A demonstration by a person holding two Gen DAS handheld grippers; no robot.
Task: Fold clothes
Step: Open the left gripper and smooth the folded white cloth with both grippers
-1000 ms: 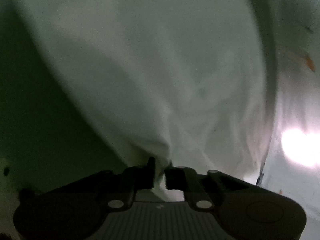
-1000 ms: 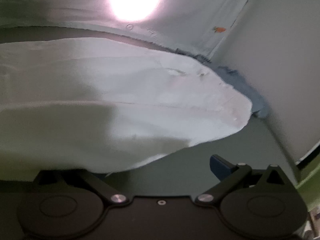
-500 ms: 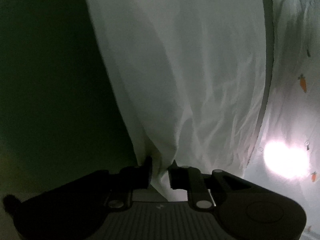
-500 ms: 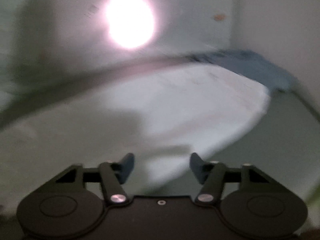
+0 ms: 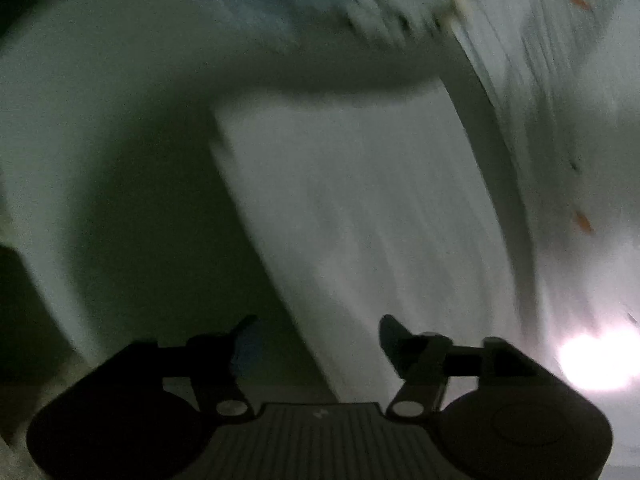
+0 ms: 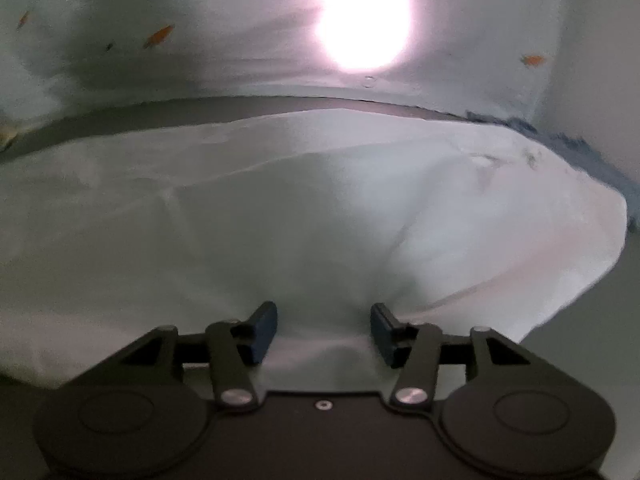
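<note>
The step in hand is judged to be the taking of a new hold on the white garment (image 6: pixel 320 216) for the next fold. The right gripper (image 6: pixel 324 326) is seen low over the cloth with its jaws apart; cloth lies in the gap between the two blue pads (image 6: pixel 264 330), but nothing is pinched yet. For a good hold, the edge or a corner should be chosen and not the middle of the panel, and only the layers meant for the fold should be taken between the pads before they are closed.

The left gripper (image 5: pixel 316 336) is also shown with its jaws apart and nothing between them. Its view is strongly blurred, so its exact place over the garment (image 5: pixel 360 216) cannot be told.

The garment is spread on a dark surface (image 6: pixel 580 344), which is seen bare at the lower right. It is thin and pale, with soft creases and a rounded outer edge on the right. Something blue (image 6: pixel 592 160) lies just beyond its far right edge. Behind it a light fabric with small orange marks (image 6: pixel 160 36) is seen, and a bright glare (image 6: pixel 364 20) on it.
</note>
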